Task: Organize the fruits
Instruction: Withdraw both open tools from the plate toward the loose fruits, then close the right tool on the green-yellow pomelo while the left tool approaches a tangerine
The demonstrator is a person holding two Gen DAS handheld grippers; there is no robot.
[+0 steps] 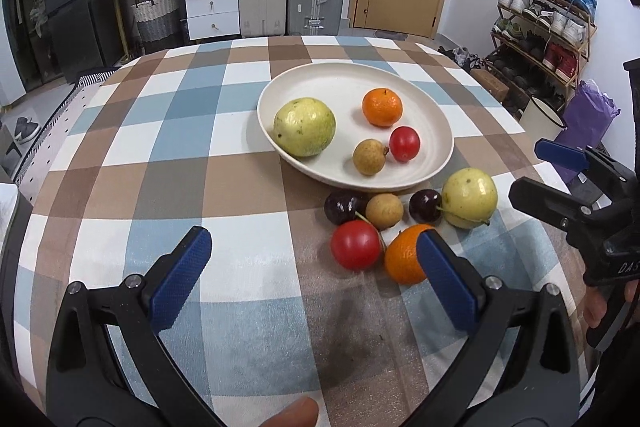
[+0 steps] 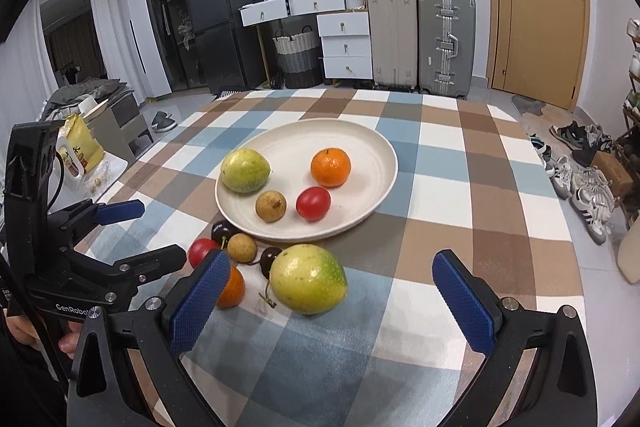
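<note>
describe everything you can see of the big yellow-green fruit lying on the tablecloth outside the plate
The big yellow-green fruit is round, smooth-skinned, pale yellow shading to green on one side, with small brown specks and a thin dry stem. It lies on the checked tablecloth, just in front of the white plate and apart from it. A dark cherry sits right beside it, seemingly touching. Neither gripper touches it.
</note>
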